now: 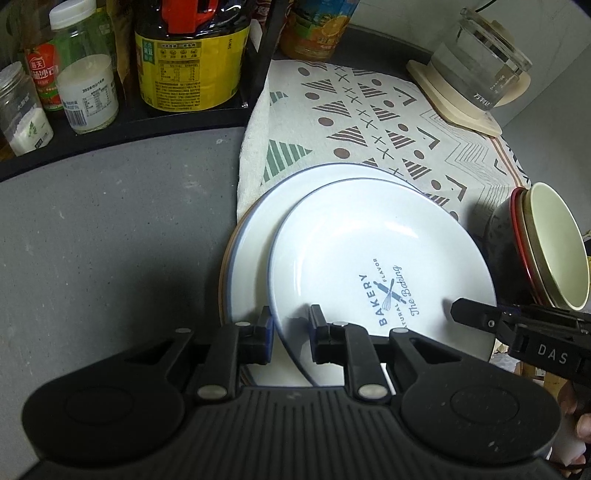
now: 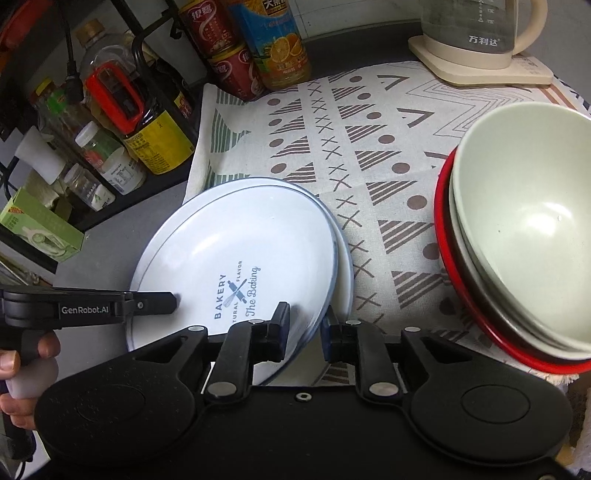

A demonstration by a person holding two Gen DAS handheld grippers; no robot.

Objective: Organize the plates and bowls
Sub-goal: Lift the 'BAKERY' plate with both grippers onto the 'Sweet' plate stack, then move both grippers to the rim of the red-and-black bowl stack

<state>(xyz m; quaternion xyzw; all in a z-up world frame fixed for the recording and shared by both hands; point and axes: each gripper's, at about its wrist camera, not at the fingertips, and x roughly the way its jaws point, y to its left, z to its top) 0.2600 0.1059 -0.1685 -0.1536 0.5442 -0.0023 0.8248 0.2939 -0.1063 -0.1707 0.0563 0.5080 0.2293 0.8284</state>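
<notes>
A white plate with a thin blue rim and a "BAKERY" print lies tilted and shifted right over a second white plate. My left gripper is shut on the printed plate's near left rim. My right gripper is shut on its near right rim. Each gripper shows in the other's view, the right gripper and the left gripper, with a finger on top of the plate. To the right stands a nested stack of bowls, pale green on top and red-rimmed at the bottom.
The dishes sit on a patterned cloth over a grey counter. A glass kettle stands at the back right. Bottles and jars fill a black rack at the back left, next to cans and a juice carton.
</notes>
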